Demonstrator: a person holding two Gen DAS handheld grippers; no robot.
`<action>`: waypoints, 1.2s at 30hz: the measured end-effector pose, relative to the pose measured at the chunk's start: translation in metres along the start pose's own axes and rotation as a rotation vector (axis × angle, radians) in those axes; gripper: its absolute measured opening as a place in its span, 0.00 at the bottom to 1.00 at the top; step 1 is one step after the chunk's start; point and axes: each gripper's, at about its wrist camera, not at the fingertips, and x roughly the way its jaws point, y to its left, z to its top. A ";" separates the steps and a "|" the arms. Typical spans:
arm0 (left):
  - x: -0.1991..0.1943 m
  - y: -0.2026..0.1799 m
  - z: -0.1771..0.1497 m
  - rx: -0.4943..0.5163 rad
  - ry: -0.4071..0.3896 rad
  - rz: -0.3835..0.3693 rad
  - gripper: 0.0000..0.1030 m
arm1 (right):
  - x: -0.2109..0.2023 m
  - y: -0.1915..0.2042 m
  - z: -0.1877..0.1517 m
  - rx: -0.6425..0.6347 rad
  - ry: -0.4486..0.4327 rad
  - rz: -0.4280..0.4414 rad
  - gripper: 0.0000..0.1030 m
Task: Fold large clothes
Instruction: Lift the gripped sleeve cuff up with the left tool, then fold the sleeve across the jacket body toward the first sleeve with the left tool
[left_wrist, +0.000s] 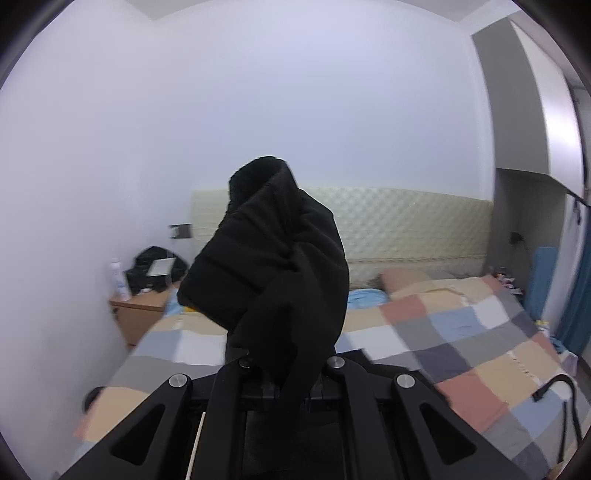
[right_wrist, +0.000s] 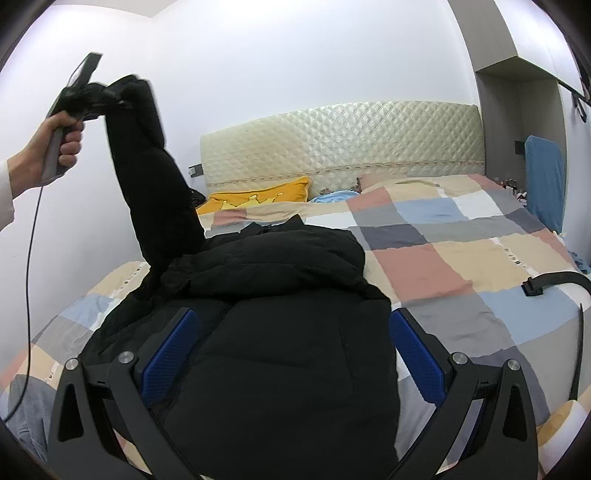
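Note:
A large black padded jacket (right_wrist: 280, 350) lies on the checkered bed cover (right_wrist: 461, 258). Its left sleeve (right_wrist: 151, 177) is lifted high above the bed, stretched up to my left gripper (right_wrist: 110, 92), which a hand (right_wrist: 55, 144) holds. In the left wrist view the sleeve end (left_wrist: 273, 258) bunches over my left gripper (left_wrist: 284, 354), which is shut on it, and hides the fingertips. My right gripper (right_wrist: 291, 321) stands open just over the jacket's body. Its blue pads (right_wrist: 170, 350) sit wide apart with only the flat cloth below them.
A quilted cream headboard (right_wrist: 340, 144) backs the bed, with a yellow pillow (right_wrist: 255, 195) under it. A wooden nightstand (left_wrist: 140, 310) with a bottle and a black bag stands at the left. A black strap (right_wrist: 554, 280) lies on the cover at the right. A cable (right_wrist: 29, 258) hangs from the left hand.

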 end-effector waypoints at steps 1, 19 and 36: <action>0.005 -0.009 -0.001 0.003 0.002 -0.015 0.07 | 0.002 -0.001 0.003 -0.003 0.004 0.020 1.00; 0.121 -0.216 -0.105 0.032 0.224 -0.390 0.07 | 0.029 -0.040 0.026 0.064 -0.010 0.073 1.00; 0.236 -0.296 -0.270 0.108 0.361 -0.320 0.09 | 0.052 -0.095 0.016 0.271 -0.022 0.046 1.00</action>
